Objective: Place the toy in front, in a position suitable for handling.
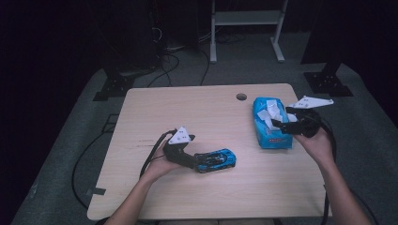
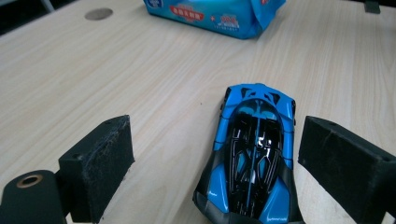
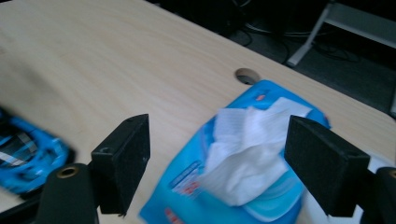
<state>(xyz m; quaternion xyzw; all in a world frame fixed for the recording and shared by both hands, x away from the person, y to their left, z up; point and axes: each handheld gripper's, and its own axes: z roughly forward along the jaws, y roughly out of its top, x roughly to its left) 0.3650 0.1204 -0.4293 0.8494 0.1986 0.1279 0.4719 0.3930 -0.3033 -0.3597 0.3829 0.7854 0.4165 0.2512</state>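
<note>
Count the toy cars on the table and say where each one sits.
1. A single blue toy car lies near the table's front middle, between the open jaws of the left gripper. Nothing suggests another is hidden.

We see a light wood table (image 1: 187, 108) w/ a round hole (image 1: 241, 97) near its far edge. On it: a blue toy car (image 1: 217, 160) front-centre, and a blue tissue pack (image 1: 268, 124) to the right, white tissue sticking out on top.
</note>
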